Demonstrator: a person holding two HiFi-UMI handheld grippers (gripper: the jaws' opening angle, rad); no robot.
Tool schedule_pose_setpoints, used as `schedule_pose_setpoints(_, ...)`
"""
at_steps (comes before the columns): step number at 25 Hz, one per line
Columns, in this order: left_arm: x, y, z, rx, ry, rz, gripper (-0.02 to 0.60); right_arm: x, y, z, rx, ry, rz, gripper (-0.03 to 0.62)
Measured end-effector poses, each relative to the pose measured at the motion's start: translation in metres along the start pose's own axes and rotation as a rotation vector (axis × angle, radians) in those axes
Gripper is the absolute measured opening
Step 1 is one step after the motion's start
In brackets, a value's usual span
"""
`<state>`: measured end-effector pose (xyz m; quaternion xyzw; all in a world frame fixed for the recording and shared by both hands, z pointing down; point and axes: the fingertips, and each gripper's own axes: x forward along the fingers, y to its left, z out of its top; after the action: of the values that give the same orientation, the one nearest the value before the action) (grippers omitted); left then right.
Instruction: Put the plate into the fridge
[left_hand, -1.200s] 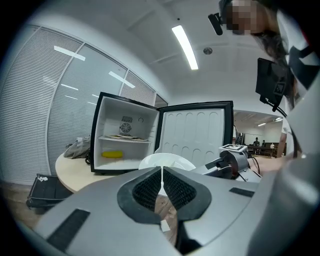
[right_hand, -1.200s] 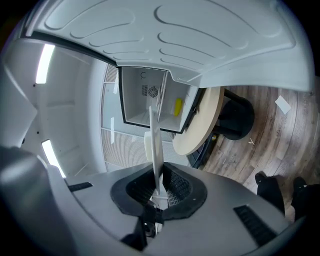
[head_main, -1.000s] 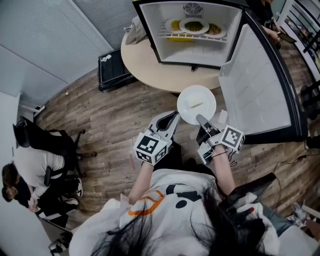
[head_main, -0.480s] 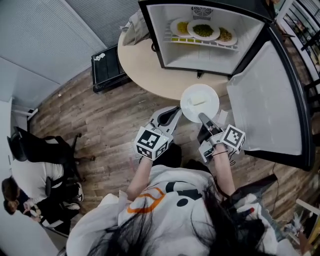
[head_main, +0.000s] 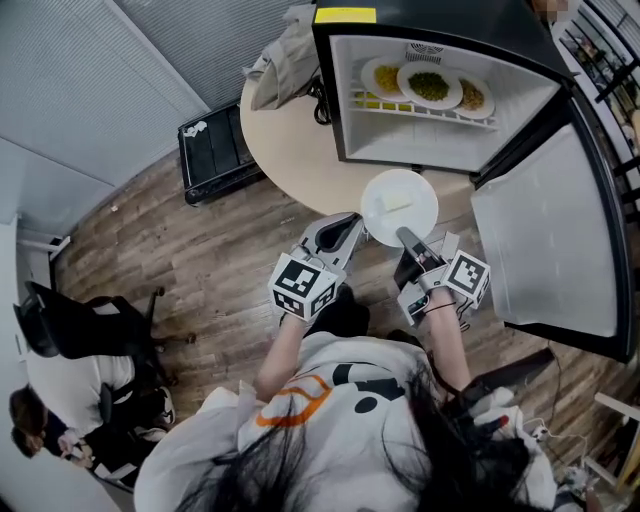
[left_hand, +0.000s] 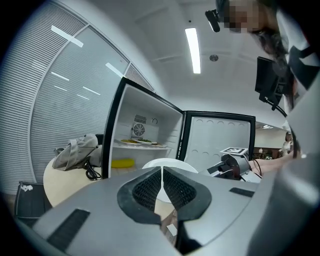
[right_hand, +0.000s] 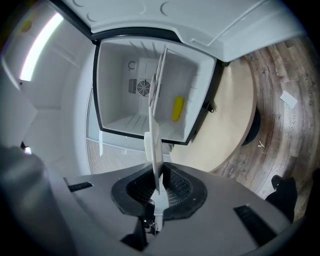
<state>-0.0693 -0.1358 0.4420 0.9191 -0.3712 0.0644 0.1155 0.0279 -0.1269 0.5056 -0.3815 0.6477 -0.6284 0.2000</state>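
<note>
A white plate (head_main: 399, 206) with a pale scrap of food on it hangs level in front of the open fridge (head_main: 343, 100). My right gripper (head_main: 405, 238) is shut on the plate's near rim. In the right gripper view the plate (right_hand: 154, 142) stands edge-on between the pads, pointing at the fridge's lower compartment (right_hand: 135, 120). My left gripper (head_main: 352, 224) is just left of the plate, shut and holding nothing. Its tips (left_hand: 162, 172) meet in the left gripper view, with the plate (left_hand: 172, 163) beyond them. The fridge shelf (head_main: 430, 104) carries three plates of food.
The fridge stands on a round beige table (head_main: 290, 140) with a grey bag (head_main: 290, 50) beside it. Its door (head_main: 545, 235) is swung open to the right. A black case (head_main: 215, 150) lies on the wood floor; a seated person (head_main: 60, 430) is at the lower left.
Both grippers and the plate have travelled toward the fridge, which now sits closer and more to the right. The right grip on the plate is unchanged.
</note>
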Motion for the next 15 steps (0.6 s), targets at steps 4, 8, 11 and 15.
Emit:
schedule_pose_setpoints(4, -0.003, 0.022, 0.006, 0.000, -0.008, -0.016, 0.018, 0.022, 0.007, -0.006, -0.001, -0.006, -0.005, 0.034)
schedule_pose_setpoints(8, -0.006, 0.040, 0.008, 0.001, -0.014, -0.031, 0.018, 0.037, 0.011, -0.010, -0.001, -0.023, -0.010, 0.034)
schedule_pose_setpoints(11, -0.009, 0.050, 0.009, -0.004, -0.017, -0.038, 0.018, 0.041, 0.012, -0.012, -0.003, -0.037, -0.019, 0.034)
schedule_pose_setpoints(15, -0.011, 0.054, 0.006, -0.021, -0.020, -0.053, 0.018, 0.041, 0.010, -0.015, -0.002, -0.052, -0.037, 0.034)
